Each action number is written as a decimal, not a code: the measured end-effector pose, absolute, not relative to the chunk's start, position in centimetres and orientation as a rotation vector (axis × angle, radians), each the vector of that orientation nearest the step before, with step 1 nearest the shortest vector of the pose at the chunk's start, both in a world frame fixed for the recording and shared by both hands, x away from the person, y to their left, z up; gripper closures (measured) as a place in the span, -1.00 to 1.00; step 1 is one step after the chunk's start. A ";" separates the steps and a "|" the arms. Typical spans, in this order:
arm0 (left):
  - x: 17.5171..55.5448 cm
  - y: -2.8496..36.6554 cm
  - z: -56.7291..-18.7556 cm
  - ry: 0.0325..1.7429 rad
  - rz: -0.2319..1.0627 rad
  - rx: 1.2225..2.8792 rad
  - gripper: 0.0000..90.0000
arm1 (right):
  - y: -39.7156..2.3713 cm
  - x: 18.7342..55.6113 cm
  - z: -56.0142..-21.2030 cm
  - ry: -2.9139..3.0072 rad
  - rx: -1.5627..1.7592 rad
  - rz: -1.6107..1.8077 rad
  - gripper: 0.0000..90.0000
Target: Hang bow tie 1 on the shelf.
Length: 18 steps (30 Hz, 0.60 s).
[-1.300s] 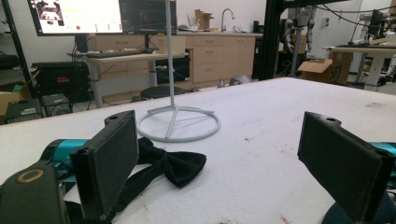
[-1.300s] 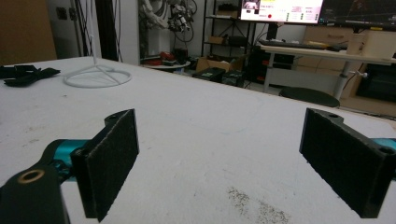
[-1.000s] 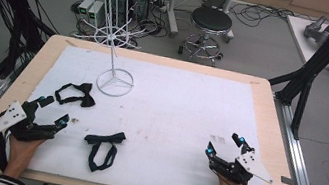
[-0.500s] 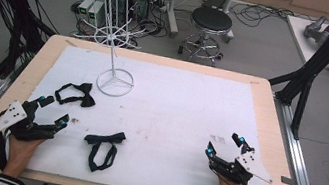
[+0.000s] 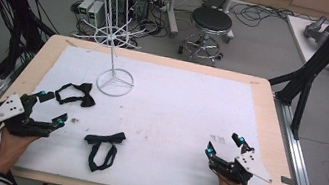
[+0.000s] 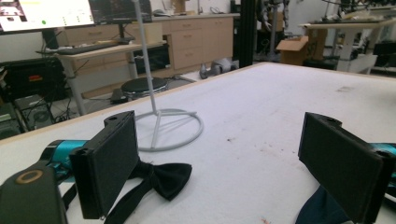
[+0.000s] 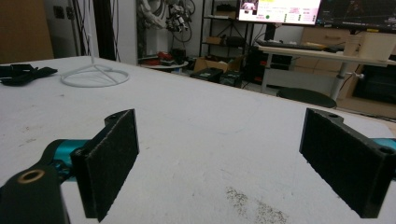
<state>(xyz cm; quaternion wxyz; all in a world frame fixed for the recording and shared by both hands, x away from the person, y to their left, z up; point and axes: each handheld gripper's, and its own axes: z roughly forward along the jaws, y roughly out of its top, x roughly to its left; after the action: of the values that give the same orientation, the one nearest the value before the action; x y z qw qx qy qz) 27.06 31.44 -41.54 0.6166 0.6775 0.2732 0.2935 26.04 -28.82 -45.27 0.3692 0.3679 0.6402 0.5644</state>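
Wide wooden table (image 5: 270, 115), covered nearly edge to edge by a white mat (image 5: 184, 111), probably to give soft, flat ground for picking up cloth. Toward the back left of the mat, a white wire rack (image 5: 112, 38), upright on its ring base with spoked tiers high on the pole, seemingly there as the place for hanging. At the front left corner, left gripper (image 5: 53, 107), low over the mat, jaws spread wide and holding nothing, aimed toward the rack so that the cloth lies within a short reach. At the front right, right gripper (image 5: 224, 144), likewise gaping and empty, well apart from both ties, apparently parked out of the way with bare mat between its jaws. Just ahead of the left gripper, far tie (image 5: 76, 94), black, strap looped open, flat on the mat between gripper and rack base; from the left gripper view, its bow (image 6: 163, 177) lying just past the left-hand jaw. Nearer the front edge, near tie (image 5: 103, 148), also black, to the right of the left gripper, strap looped toward the person. Neither tie lifted yet; likely next, a closing of the left jaws on the far tie.
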 end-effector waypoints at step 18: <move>27.7 29.8 -37.9 0.516 0.577 1.706 -0.72 | -28.8 26.0 -45.3 1.641 0.943 1.447 -0.75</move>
<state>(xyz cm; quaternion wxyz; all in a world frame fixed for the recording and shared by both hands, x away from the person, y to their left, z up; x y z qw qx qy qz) 27.68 29.83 -37.90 0.5924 0.7337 0.2217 0.2483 26.03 -28.82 -45.28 0.3704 0.3676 0.6398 0.5642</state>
